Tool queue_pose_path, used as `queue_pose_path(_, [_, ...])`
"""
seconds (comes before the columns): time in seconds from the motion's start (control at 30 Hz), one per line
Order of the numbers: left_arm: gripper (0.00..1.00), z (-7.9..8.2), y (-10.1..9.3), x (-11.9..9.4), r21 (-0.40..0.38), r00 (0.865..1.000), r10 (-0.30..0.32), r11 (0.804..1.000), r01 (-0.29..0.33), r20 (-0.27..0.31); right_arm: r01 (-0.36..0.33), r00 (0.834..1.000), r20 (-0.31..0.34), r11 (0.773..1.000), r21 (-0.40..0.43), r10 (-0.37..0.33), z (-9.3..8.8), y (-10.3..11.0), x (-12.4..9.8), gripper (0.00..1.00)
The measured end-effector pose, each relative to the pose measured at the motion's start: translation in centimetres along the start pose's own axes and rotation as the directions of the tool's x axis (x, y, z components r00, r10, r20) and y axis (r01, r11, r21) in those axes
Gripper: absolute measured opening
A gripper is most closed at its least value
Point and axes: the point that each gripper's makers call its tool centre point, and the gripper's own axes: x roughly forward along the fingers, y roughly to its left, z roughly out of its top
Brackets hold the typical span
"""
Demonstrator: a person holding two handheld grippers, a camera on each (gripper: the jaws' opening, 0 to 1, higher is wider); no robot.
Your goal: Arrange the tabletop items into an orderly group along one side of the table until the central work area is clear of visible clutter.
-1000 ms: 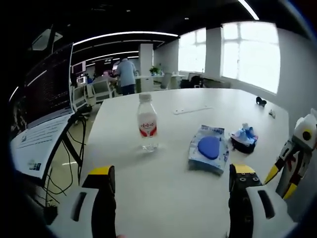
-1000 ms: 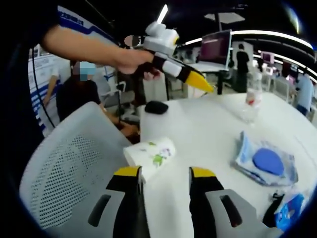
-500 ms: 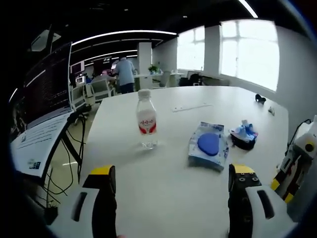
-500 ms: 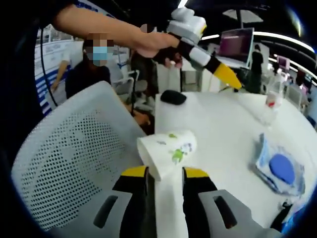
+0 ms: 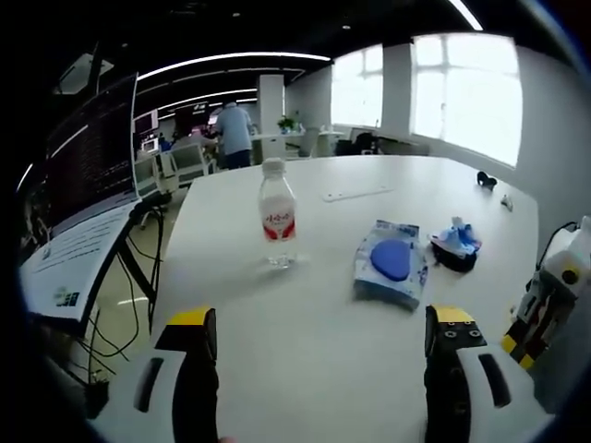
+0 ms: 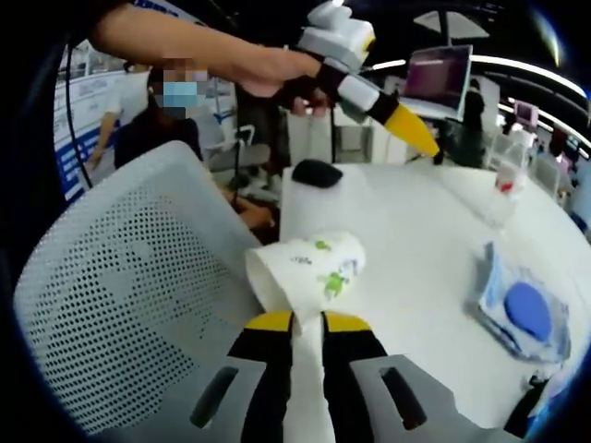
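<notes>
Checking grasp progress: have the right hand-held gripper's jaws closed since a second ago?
Yes. The right hand-held gripper has narrowed its gap and come closer to the paper cup at the table edge.

water bottle [image 5: 277, 220] with red label, lettering too small to read, no other legible text

Bare white table [image 5: 305, 323] lay open before the left gripper [image 5: 319, 323]; a water bottle [image 5: 276, 225] and blue packet [image 5: 391, 264] stood farther on. A perforated chair back [image 6: 129, 295] crowded the right gripper's [image 6: 307, 323] left side.
</notes>
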Motion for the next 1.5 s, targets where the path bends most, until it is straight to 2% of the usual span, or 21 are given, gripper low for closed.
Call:
queue_pose_path(0.17, [0.92,-0.2,0.2,0.0,-0.005,1.000,0.001,1.000,-0.001,-0.002,0.026,1.000,0.009,1.000,0.006,-0.026,0.2,-1.0,-0.4,0.00])
queue_pose_path(0.43, [0.92,-0.3,-0.2,0.4,-0.004,1.000,-0.016,1.000,0.016,0.001,0.068,0.997,0.018,0.997,0.042,-0.068,0.6,-2.7,-1.5,0.00])
queue_pose_path(0.83, [0.91,-0.4,-1.4,1.2,0.008,0.998,-0.058,0.998,0.058,0.005,0.138,0.990,0.018,0.989,0.047,-0.139,0.7,-6.0,-4.2,0.00])
queue_pose_path(1.27, [0.90,-0.1,-3.8,2.8,0.046,0.992,-0.125,0.991,0.125,-0.008,0.192,0.981,0.013,0.979,0.063,-0.193,0.4,-8.3,-6.5,0.00])
queue_pose_path(1.5, [0.89,0.1,-5.0,3.3,0.073,0.986,-0.164,0.984,0.165,-0.014,0.213,0.977,0.016,0.976,0.054,-0.214,0.9,-9.2,-7.4,0.00])
